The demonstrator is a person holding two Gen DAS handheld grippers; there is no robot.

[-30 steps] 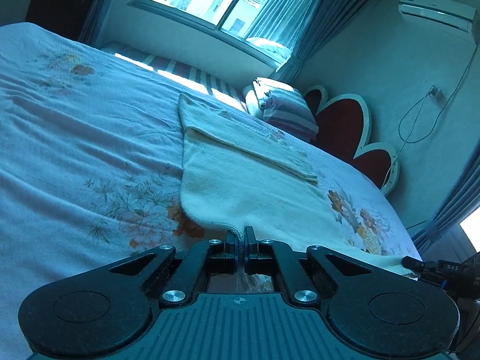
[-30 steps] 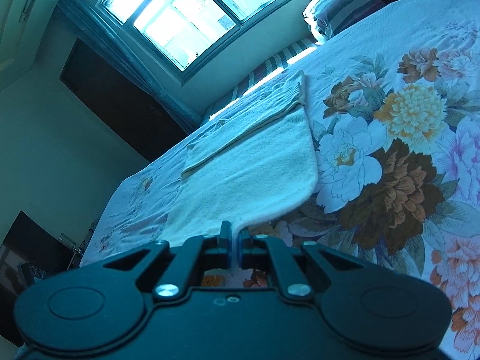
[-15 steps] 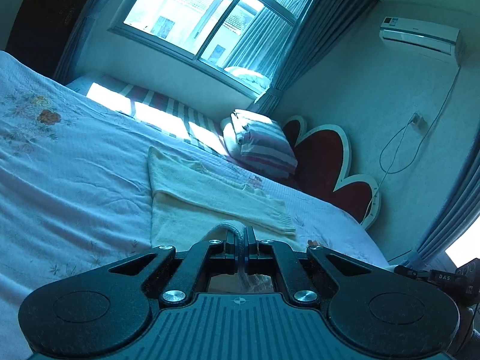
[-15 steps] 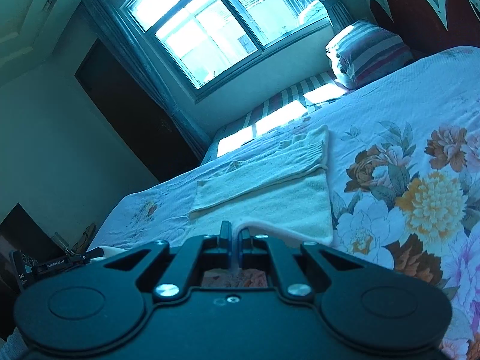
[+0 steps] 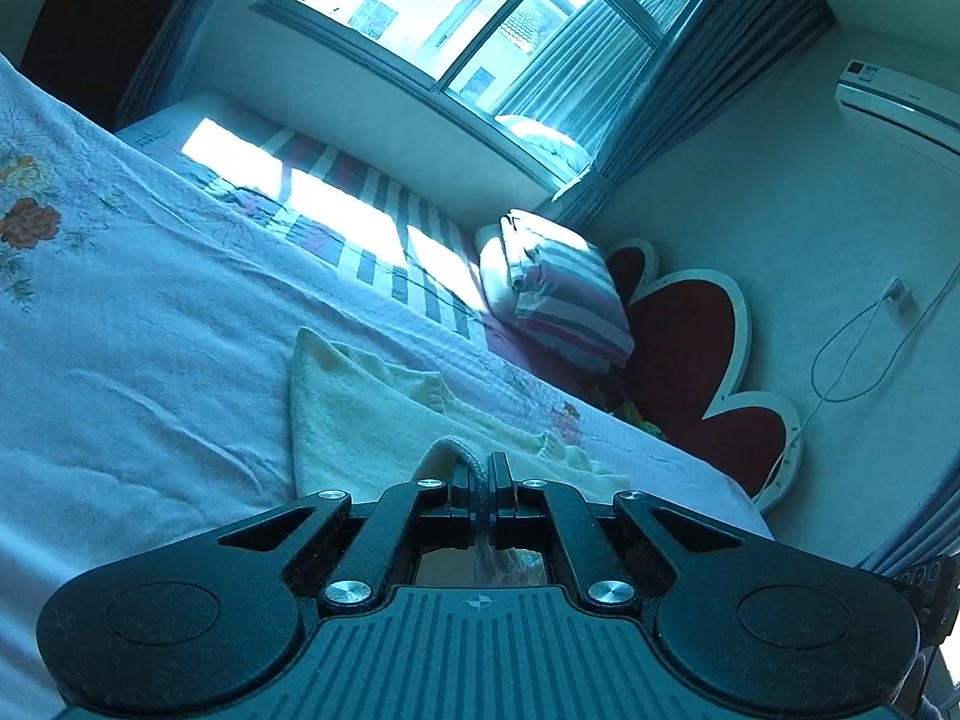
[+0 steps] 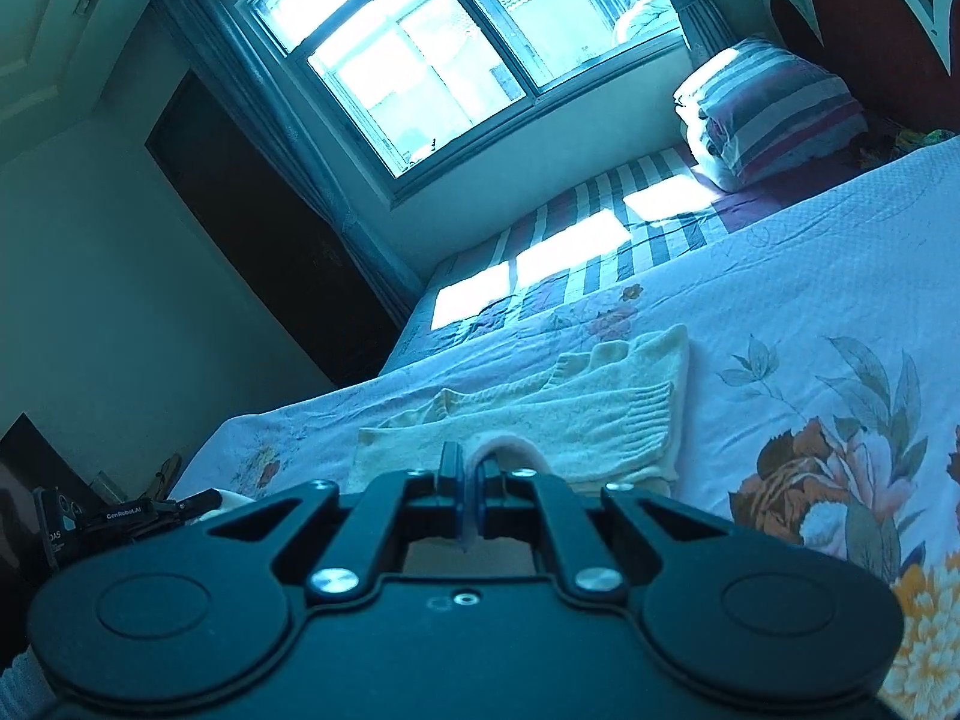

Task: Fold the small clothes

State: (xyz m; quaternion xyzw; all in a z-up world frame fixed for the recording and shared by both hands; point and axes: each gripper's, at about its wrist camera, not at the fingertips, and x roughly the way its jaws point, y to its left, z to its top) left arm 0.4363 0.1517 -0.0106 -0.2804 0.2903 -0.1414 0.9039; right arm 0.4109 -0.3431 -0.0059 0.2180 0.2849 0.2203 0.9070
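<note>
Both the left gripper [image 5: 480, 483] and right gripper [image 6: 469, 474] are clamped tight on the cream sweater's [image 5: 372, 420] near hem, now carried farther over its folded body on the bed [image 5: 138, 324].

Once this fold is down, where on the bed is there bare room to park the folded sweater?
Free: the wide stretch of floral bedspread on the window-door side of the cream sweater, and the flowered patch between sweater and headboard. Crowded: the far corner, where the striped pillow sits. Both tools, left and right, are clamped on the sweater's hem.
</note>
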